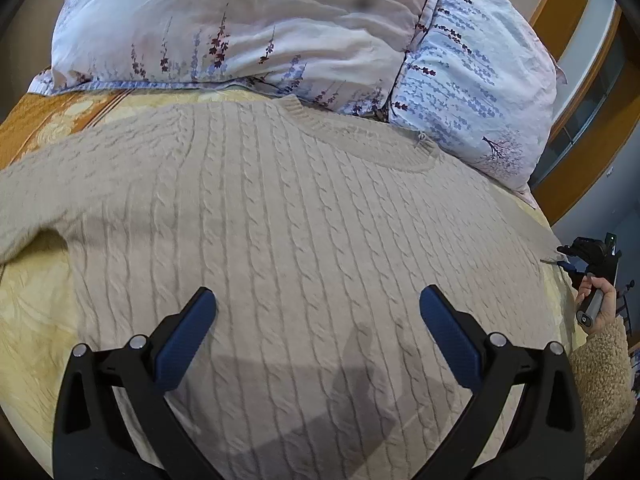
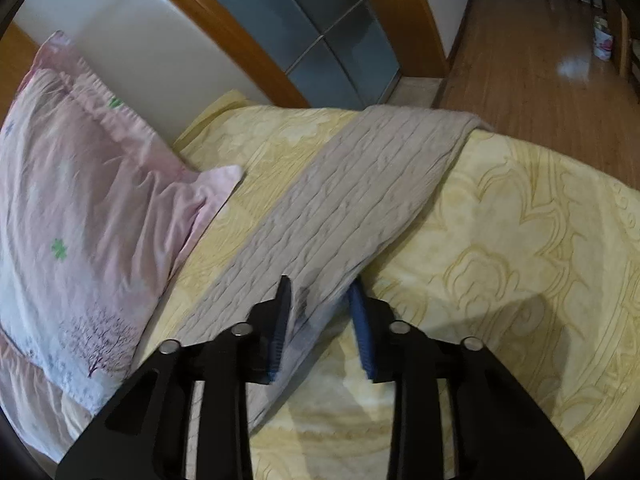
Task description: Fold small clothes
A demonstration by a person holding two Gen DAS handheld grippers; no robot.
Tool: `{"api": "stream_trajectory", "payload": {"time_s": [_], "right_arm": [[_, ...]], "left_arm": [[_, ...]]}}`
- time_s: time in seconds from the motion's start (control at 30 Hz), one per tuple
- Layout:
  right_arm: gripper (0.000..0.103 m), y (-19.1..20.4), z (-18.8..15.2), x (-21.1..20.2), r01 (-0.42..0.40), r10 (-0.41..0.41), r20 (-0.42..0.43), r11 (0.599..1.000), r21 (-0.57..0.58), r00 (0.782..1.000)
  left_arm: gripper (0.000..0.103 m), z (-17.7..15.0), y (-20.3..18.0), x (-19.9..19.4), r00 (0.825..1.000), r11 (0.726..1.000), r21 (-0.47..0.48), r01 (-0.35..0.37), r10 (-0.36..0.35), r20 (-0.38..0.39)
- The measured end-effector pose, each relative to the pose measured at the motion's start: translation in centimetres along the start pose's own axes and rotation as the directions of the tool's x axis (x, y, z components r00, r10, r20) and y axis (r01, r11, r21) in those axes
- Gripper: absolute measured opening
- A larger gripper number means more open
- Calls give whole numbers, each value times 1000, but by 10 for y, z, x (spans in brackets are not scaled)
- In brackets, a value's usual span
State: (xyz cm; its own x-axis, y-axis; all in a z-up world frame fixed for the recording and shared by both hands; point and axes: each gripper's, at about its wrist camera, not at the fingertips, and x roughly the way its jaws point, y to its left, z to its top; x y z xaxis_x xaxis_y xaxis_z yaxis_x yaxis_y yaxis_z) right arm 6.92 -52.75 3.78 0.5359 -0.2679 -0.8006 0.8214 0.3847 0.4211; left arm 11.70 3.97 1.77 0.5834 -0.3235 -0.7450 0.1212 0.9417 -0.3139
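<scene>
A beige cable-knit sweater (image 1: 304, 216) lies spread flat on the yellow bed cover (image 1: 28, 320), neck toward the pillows. My left gripper (image 1: 318, 304) is open and empty, hovering over the sweater's body. In the right wrist view, one sleeve (image 2: 360, 184) stretches diagonally across the bed cover (image 2: 520, 240). My right gripper (image 2: 320, 292) has its jaws partly closed around the near part of that sleeve; the cloth lies between the blue pads. The right gripper also shows at the sweater's right edge in the left wrist view (image 1: 560, 254).
Floral pillows (image 1: 248, 28) lie at the head of the bed, another pink pillow (image 2: 80, 208) to the left in the right wrist view. A wooden headboard (image 2: 224, 28) and wooden floor (image 2: 540, 60) lie beyond the bed edge.
</scene>
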Motion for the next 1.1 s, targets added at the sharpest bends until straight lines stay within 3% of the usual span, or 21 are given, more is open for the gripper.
{"api": "stream_trajectory", "payload": {"time_s": [0.07, 0.23, 0.37, 0.5, 0.6, 0.67, 0.8, 0.93, 1.03, 1.07, 1.1], "right_arm": [[14, 3, 1, 2, 35, -34, 9, 999, -31, 999], [9, 29, -4, -19, 61, -45, 95, 984, -166, 994], [9, 74, -19, -59, 0, 58, 179, 951, -310, 982], [9, 130, -57, -94, -98, 205, 174, 869, -484, 963], [9, 169, -99, -108, -214, 317, 80, 787, -579, 945], [9, 192, -135, -109, -299, 365, -27, 717, -630, 931], [9, 219, -217, -81, -437, 344, -278, 593, -676, 897], [9, 221, -268, -46, -454, 236, -392, 561, -692, 889], [12, 211, -269, -40, -468, 212, -434, 594, -654, 876], [19, 208, -265, -41, -481, 222, -447, 610, -629, 867], [36, 207, -260, -41, -490, 231, -456, 626, -607, 860]], "left_arm": [[101, 6, 2, -2, 1000, 1000, 18, 8, -8, 10], [101, 21, 9, -8, 999, 1000, 12, 6, -6, 38], [101, 28, 15, -9, 998, 1000, -3, 8, -8, 54], [101, 29, 21, -11, 995, 997, -50, 62, -59, 75], [101, 29, 26, -11, 995, 993, -85, 85, -80, 67], [101, 28, 29, -11, 993, 990, -104, 99, -92, 68], [101, 27, 34, -14, 989, 981, -133, 138, -129, 73], [101, 26, 36, -15, 983, 973, -146, 180, -171, 71], [101, 27, 36, -17, 980, 971, -144, 193, -184, 74], [101, 27, 36, -17, 980, 970, -142, 195, -186, 76], [101, 28, 36, -17, 979, 970, -142, 196, -187, 77]]}}
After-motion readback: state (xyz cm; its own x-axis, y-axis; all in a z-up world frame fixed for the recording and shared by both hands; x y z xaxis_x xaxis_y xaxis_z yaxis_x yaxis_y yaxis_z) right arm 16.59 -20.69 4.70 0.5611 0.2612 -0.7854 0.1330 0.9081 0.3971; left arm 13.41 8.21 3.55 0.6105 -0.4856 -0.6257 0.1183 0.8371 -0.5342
